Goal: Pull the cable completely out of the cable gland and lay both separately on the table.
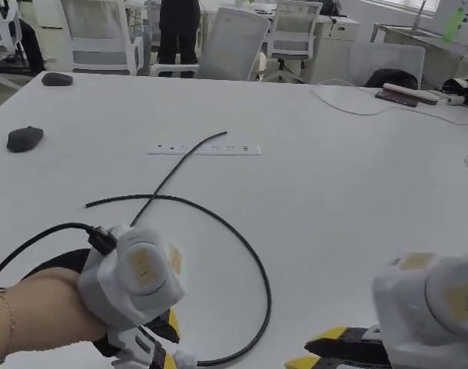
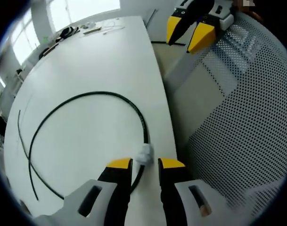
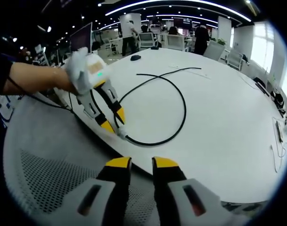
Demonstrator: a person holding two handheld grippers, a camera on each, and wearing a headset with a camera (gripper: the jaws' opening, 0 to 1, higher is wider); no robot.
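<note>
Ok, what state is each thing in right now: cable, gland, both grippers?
cable: looped on the table, one end in the cable gland, not pulled out.
cable gland: on the cable end by the table edge, not clamped.
left gripper: open, jaws either side of the cable gland.
right gripper: open, empty, off the table edge above a mesh chair.

Head view: looks forward and down across the white table [image 1: 356, 200] from its near edge. Left gripper view: close above that edge, facing the cable [image 2: 101, 92] loop; right gripper [image 2: 181, 41] at 1 o'clock. Right gripper view: off the table, above a mesh chair [image 3: 44, 174], left gripper [image 3: 114, 121] at 10 o'clock. All share the loop.
</note>
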